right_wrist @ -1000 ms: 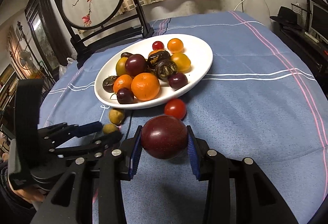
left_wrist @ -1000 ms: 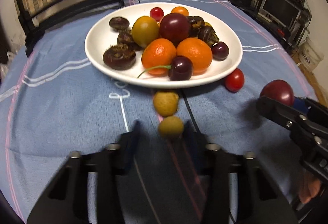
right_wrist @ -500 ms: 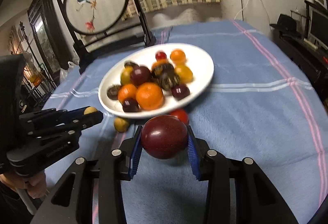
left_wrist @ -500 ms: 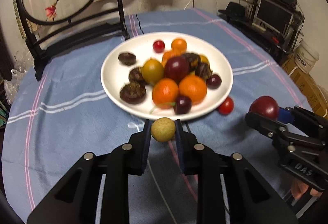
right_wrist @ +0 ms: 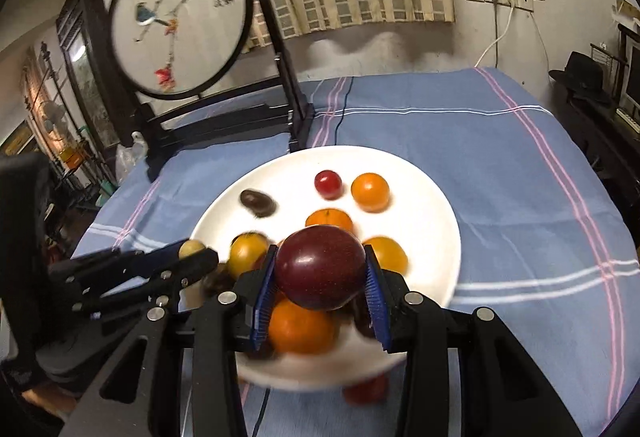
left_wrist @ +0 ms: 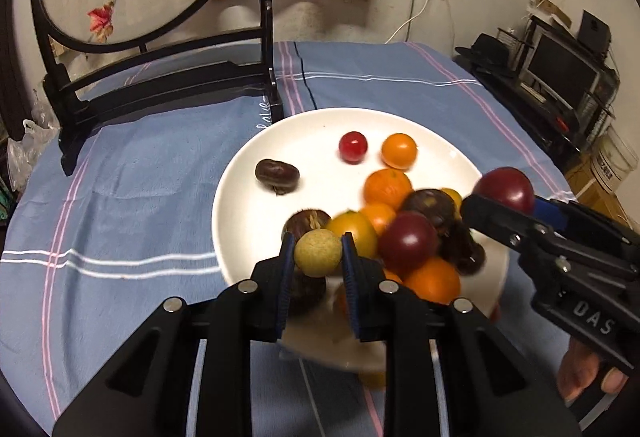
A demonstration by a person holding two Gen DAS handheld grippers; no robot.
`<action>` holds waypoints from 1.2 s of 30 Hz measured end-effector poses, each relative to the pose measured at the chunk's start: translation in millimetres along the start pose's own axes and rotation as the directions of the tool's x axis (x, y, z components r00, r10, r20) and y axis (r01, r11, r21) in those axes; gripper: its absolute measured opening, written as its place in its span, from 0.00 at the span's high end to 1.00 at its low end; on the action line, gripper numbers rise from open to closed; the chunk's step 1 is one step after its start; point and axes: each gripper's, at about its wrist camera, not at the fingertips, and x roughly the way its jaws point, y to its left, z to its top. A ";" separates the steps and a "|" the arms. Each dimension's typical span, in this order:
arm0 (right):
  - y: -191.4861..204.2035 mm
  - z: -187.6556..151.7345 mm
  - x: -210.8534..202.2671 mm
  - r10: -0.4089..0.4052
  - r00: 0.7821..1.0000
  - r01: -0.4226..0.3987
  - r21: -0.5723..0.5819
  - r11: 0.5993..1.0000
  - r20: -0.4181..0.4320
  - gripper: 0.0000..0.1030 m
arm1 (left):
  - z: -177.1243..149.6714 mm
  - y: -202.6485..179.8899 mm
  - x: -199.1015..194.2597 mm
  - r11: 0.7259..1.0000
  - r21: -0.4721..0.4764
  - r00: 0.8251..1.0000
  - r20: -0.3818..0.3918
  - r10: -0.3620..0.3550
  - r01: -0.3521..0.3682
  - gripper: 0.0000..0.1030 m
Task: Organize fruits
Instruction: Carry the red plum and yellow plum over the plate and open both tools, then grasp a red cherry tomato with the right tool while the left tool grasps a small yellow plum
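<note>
Left hand-held gripper (left_wrist: 318, 253) clamped a yellow fruit (left_wrist: 318, 252), right hand-held gripper (right_wrist: 320, 269) clamped a dark red plum (right_wrist: 320, 267), both above the white plate (right_wrist: 424, 197); most fruit already plated, one red fruit (right_wrist: 366, 391) left beside plate on the counter (right_wrist: 500, 165)

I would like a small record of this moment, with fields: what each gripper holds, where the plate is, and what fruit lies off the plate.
left gripper: shut on a small yellow fruit, above the plate's near edge
right gripper: shut on a dark red plum, above the plate
plate: white, on the blue cloth, holding mixed fruit
off the plate: a red tomato by the near rim, blurred
</note>
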 end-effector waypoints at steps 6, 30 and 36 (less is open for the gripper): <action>-8.8 1.4 21.1 0.036 0.999 -0.035 0.061 0.998 -0.015 0.43 | 10.2 -2.9 11.2 0.998 -0.023 0.997 0.047 0.064 -0.063 0.75; -25.0 -75.1 -57.4 -0.041 0.999 0.041 0.038 0.998 0.004 0.34 | -66.7 -2.4 -49.2 0.999 -0.045 1.000 0.027 0.002 -0.001 0.41; -17.2 -98.2 -51.5 -0.114 0.991 0.111 -0.043 0.993 -0.069 0.34 | -90.1 0.7 -47.0 0.998 -0.054 1.000 -0.007 -0.009 0.008 0.39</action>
